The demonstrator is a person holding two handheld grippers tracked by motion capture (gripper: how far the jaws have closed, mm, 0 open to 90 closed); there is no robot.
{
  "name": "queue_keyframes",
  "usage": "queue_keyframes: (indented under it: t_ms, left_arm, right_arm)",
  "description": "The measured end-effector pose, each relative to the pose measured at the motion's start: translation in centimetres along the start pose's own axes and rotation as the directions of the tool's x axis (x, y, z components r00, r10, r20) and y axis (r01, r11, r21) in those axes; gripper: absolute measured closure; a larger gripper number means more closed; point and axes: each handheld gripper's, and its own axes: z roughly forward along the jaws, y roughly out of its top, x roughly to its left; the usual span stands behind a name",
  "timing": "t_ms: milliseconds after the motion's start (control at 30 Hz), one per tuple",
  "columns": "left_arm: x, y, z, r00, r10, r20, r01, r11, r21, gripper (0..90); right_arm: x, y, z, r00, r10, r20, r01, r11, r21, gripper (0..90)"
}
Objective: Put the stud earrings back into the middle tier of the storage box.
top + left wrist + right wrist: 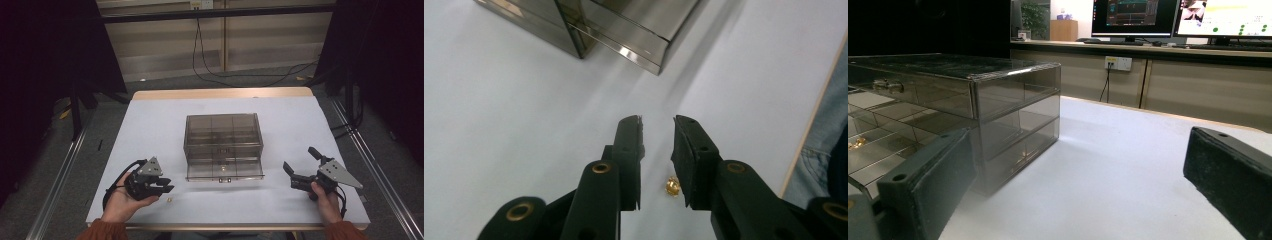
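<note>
A smoky see-through drawer box [223, 136] stands mid-table, its lowest drawer [225, 173] pulled out a little toward me. My left gripper [168, 185] rests at the front left in a hand, its jaws a narrow gap apart and holding nothing. A small brass piece [170, 199] lies on the white table just in front of it. In the left gripper view that brass piece [672, 186] sits on the surface under the gap, close to the right-hand jaw of the left gripper [658, 120]. My right gripper [299, 158] is wide open at the front right, beside the box [973, 100].
The white table top [150, 125] ends close behind both hands at the front edge [225, 226]. In the right gripper view a knob [888, 86] marks a drawer front, and brass bits [855, 144] glint inside a drawer. Cables [210, 70] lie on the floor beyond.
</note>
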Motion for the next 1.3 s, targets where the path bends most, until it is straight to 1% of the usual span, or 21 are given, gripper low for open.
queue_keyframes:
  t_ms: [67,167,200,233,267,300,367,467,567,600,667,700,733,833,900,933,967,1000,1133,1200,1300]
  left_arm:
    - [0.0,-0.1,0.2,0.9999,0.015,0.008,-0.015,0.9996,0.024,72.9]
    - [-0.2,-0.4,0.4,0.9995,0.017,0.025,-0.019,0.9985,0.051,72.9]
    - [-0.3,-0.5,0.5,0.9989,0.027,0.039,-0.03,0.9967,0.075,73.0]
    - [-0.3,-0.5,0.5,0.9989,0.027,0.039,-0.03,0.9967,0.075,73.0]
    - [-0.4,-0.7,0.9,0.998,0.034,0.054,-0.039,0.9949,0.093,73.1]
    - [-0.4,-0.7,0.9,0.998,0.034,0.054,-0.039,0.9949,0.093,73.5]
    - [-0.4,-0.8,1.1,0.9971,0.048,0.059,-0.055,0.9918,0.116,73.7]
    - [-0.3,-0.9,1.6,0.997,0.036,0.069,-0.045,0.9912,0.124,73.1]
    - [-0.2,-0.8,2.0,0.996,0.049,0.075,-0.06,0.9863,0.153,73.2]
    - [-0.2,-0.8,2.2,0.9967,0.042,0.07,-0.053,0.986,0.158,75.1]
    - [0.0,-0.7,2.2,0.9962,0.045,0.074,-0.057,0.9862,0.156,78.2]
    - [0.1,-0.8,2.2,0.9968,0.039,0.069,-0.05,0.9865,0.156,78.2]
    - [0.3,-0.9,2.2,0.9977,0.027,0.062,-0.037,0.9864,0.16,81.0]
    - [0.4,-1.1,2.1,0.998,0.012,0.063,-0.022,0.9855,0.168,81.1]
    - [0.5,-1.2,2.1,0.9977,0.014,0.066,-0.025,0.9861,0.165,80.7]
    - [0.4,-1.2,2.2,0.9978,0.004,0.065,-0.015,0.9867,0.162,80.7]
    - [0.5,-1.2,2.2,0.9977,0.011,0.067,-0.022,0.9859,0.166,79.5]
    - [0.5,-1.2,2.3,0.9973,0.015,0.072,-0.028,0.9845,0.173,79.9]
    - [0.2,-1.1,2.5,0.9973,-0.004,0.073,-0.01,0.9828,0.184,81.1]
    - [0.3,-1.2,2.6,0.9972,-0.001,0.075,-0.013,0.9819,0.189,81.2]
    - [0.2,-1.1,2.8,0.9963,-0.005,0.086,-0.011,0.9814,0.192,85.0]
  right_arm:
    - [0.0,0.0,0.0,1.0,0.0,0.0,0.0,1.0,0.0,0.0]
    - [0.0,0.0,0.0,1.0,-0.003,0.002,0.003,1.0,0.0,0.0]
    - [0.0,0.0,0.0,1.0,-0.003,0.002,0.003,1.0,0.0,0.0]
    - [0.0,0.0,0.0,1.0,-0.003,0.002,0.003,1.0,0.0,0.0]
    - [0.0,0.0,0.0,1.0,-0.002,0.001,0.002,1.0,0.001,0.0]
    - [0.0,0.0,0.0,1.0,0.0,-0.001,0.0,1.0,0.0,0.0]
    - [0.0,0.0,0.0,1.0,0.0,-0.001,0.0,1.0,0.0,0.0]
    - [0.0,0.0,0.0,1.0,0.0,-0.001,0.0,1.0,0.0,0.0]
    - [0.0,0.0,0.0,1.0,-0.002,0.001,0.002,1.0,0.001,0.0]
    - [0.0,0.0,0.0,1.0,-0.001,0.001,0.001,1.0,0.001,0.0]
    - [0.0,0.0,0.0,1.0,0.001,-0.001,-0.001,1.0,0.0,0.0]
    - [0.0,0.0,0.0,1.0,0.001,-0.001,-0.001,1.0,0.0,0.0]
    - [0.0,0.0,0.0,1.0,0.0,-0.001,0.0,1.0,0.0,0.0]
    - [0.0,0.0,0.0,1.0,0.0,-0.001,0.0,1.0,0.0,0.0]
    - [0.0,0.0,0.0,1.0,0.0,-0.001,0.0,1.0,0.0,0.0]
    - [0.0,0.0,0.0,1.0,0.0,-0.001,0.0,1.0,0.0,0.0]
    - [0.0,0.0,0.0,1.0,0.0,-0.001,0.0,1.0,0.0,0.0]
    - [0.0,0.0,0.0,1.0,0.0,-0.001,0.0,1.0,0.0,0.0]
    - [0.0,0.0,0.0,1.0,0.001,0.001,-0.001,1.0,0.0,0.0]
    - [0.0,0.0,0.0,1.0,0.001,0.0,-0.001,1.0,0.001,0.0]
    - [0.0,0.0,0.0,1.0,0.001,0.0,-0.001,1.0,0.0,0.0]
